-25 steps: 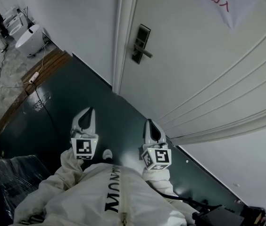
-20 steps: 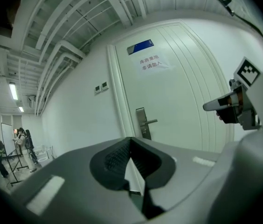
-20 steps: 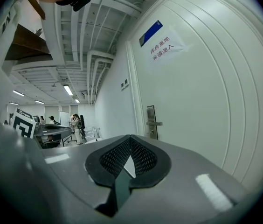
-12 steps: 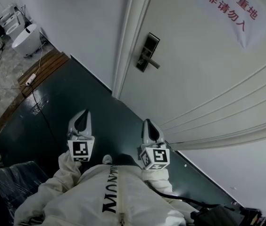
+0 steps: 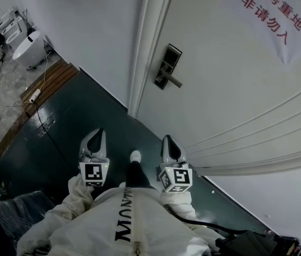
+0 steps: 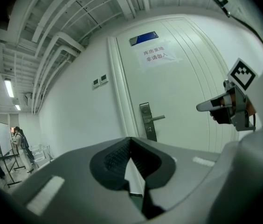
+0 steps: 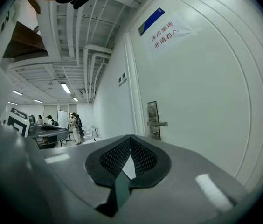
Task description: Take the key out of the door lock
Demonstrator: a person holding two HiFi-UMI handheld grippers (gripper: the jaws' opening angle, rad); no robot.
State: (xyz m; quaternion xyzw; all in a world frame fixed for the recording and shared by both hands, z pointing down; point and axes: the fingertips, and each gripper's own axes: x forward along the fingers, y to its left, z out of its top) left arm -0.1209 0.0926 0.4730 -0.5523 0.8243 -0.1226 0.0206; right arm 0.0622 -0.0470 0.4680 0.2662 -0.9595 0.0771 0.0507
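2 shut grippers before a door [image 5: 236, 105]
Left gripper [image 5: 100, 132] and right gripper [image 5: 168, 138] are both clenched and empty, well apart from the door lock [image 5: 167, 67] ahead; the key is too small to make out.

The head view looked steeply down onto a dark green floor [image 5: 81, 116] and a white panelled door [image 5: 230, 100]. Both gripper views faced that door nearly level from well back, sharing its silver lever lock plate [image 6: 146, 121].
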